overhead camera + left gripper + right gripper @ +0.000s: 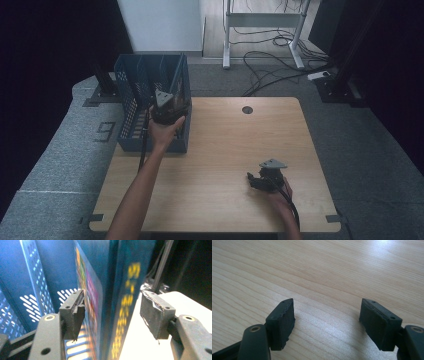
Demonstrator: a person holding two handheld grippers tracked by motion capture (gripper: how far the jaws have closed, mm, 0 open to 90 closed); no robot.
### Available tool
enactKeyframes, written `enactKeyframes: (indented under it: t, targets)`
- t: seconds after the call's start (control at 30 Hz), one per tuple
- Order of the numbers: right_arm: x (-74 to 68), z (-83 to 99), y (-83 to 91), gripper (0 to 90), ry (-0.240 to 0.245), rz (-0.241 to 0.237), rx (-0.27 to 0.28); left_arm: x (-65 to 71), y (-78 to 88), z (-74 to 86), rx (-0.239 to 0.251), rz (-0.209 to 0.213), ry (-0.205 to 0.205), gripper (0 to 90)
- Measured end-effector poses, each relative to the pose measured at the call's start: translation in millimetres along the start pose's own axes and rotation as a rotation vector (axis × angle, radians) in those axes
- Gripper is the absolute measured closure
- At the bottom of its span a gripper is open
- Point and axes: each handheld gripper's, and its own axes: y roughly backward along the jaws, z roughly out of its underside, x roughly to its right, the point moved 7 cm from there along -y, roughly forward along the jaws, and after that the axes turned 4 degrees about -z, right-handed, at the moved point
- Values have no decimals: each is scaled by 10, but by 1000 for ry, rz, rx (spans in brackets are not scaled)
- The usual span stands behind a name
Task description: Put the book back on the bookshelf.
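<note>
Left gripper view: a stiff, light, glossy book (pixel 125 302) stands upright in the blue file crate (pixel 37 277). The left claw (pixel 112 312) straddles its spine, pads apart, unclamped; best gripped there. The right claw (pixel 327 322) gapes empty over the counter (pixel 324 270).

Both forearms are bare, with no sleeve worn. Each hand carries a black gripper: the left gripper (pixel 165 102) and the right gripper (pixel 256 179) each bear a grey three-cornered plate on top, and a black cable trails back from each along the forearm. Close up, the jaws are dark grey arms with brass-ringed screw holes behind the pads (pixel 73 312); the black rubber pads are worn and ragged at their edges.
</note>
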Motion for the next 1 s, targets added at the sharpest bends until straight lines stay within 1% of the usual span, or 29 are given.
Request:
enactKeyframes:
  t: [0.13,0.23,0.3,0.43,0.57,0.73,0.77,0.8,0.93,1.0]
  targets:
    - [1,0,0,276,-1,1,0,23,80,36,-20,42,2,340]
    - [2,-1,-1,276,-1,2,0,36,135,72,-26,60,-1,331]
    - [2,-1,-1,276,-1,2,1,42,162,109,-44,74,5,319]
    - [3,-1,-1,276,-1,2,-1,60,243,191,-60,95,20,299]
    - [3,-2,-1,276,-4,4,-1,72,336,280,-78,105,19,284]
    - [5,-2,-2,276,-6,5,-3,72,445,369,-76,126,23,287]
    - [5,-2,-2,276,-6,5,-3,72,445,369,-76,126,23,291]
    - [5,-3,-2,276,-7,6,-3,79,489,401,-76,136,20,291]
    - [4,-3,-2,276,-7,5,-3,88,599,429,-48,139,16,327]
    - [3,-3,-2,276,-9,6,-2,100,653,440,-51,160,19,325]
